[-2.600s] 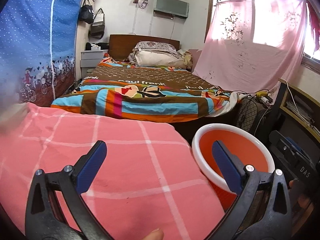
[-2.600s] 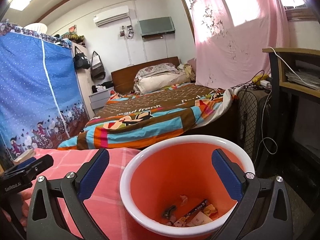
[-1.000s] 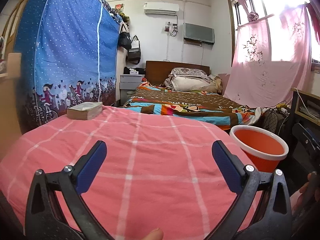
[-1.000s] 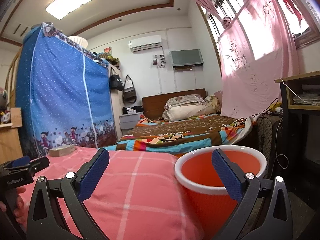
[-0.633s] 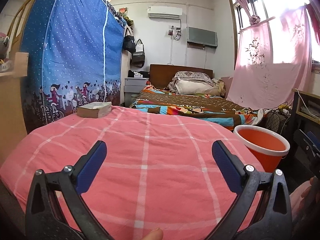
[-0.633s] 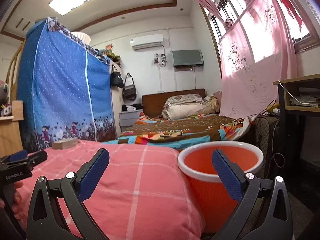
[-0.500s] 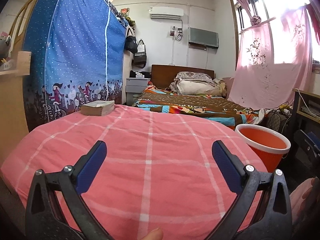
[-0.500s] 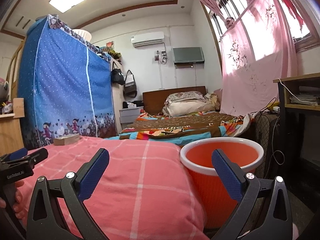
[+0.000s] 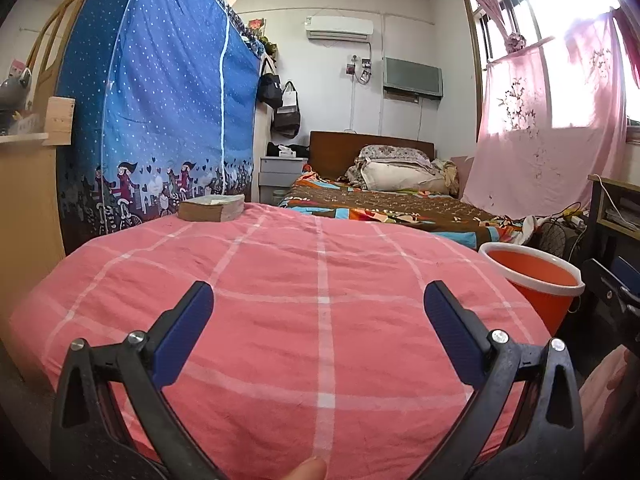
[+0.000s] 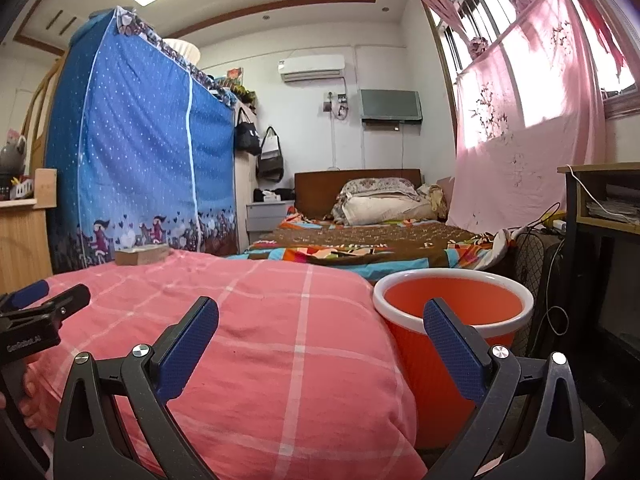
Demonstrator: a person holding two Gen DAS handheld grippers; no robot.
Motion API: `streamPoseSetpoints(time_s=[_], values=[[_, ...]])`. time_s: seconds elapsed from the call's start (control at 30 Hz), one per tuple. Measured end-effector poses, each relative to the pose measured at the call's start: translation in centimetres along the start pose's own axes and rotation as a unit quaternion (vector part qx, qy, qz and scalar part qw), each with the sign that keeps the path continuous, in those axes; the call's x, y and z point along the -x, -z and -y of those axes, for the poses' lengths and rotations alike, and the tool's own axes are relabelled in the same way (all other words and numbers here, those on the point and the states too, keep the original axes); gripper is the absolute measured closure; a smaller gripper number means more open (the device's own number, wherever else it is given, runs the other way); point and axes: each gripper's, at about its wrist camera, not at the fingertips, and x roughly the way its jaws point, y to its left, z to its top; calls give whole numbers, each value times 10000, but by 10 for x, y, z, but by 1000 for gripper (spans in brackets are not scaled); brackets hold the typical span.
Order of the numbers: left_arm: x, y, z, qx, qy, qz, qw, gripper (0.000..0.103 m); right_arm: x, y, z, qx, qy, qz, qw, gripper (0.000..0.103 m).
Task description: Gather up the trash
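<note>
An orange bin with a white rim (image 9: pixel 532 276) stands on the floor at the right edge of the pink checked bed cover (image 9: pixel 320 312); it also shows in the right wrist view (image 10: pixel 452 320). Its inside is hidden from here. My left gripper (image 9: pixel 319 320) is open and empty, held low over the near part of the cover. My right gripper (image 10: pixel 320 332) is open and empty, between the cover (image 10: pixel 248 320) and the bin. No loose trash shows on the cover.
A thick book (image 9: pixel 211 208) lies at the cover's far left corner. A blue fabric wardrobe (image 9: pixel 160 120) stands left, a second bed (image 9: pixel 380 204) behind, a pink curtain (image 9: pixel 552 128) and a desk with cables (image 10: pixel 600 216) right. The left gripper shows in the right wrist view (image 10: pixel 36 312).
Both grippers have pulled back and down from the bin. The view now takes in the whole pink cover, and the bin's inside has dropped out of sight. Both stay open.
</note>
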Motion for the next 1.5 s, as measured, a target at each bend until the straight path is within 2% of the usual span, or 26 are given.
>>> streamPoseSetpoints(time_s=[0.43,1.5], values=[[2,0,1,-27,7,-4,10000,0,-3,4,1,34,-14,-150,9999,0],[4,2,6,-56,16,-22,10000,0,-4,4,2,-1,13,-174,9998,0]])
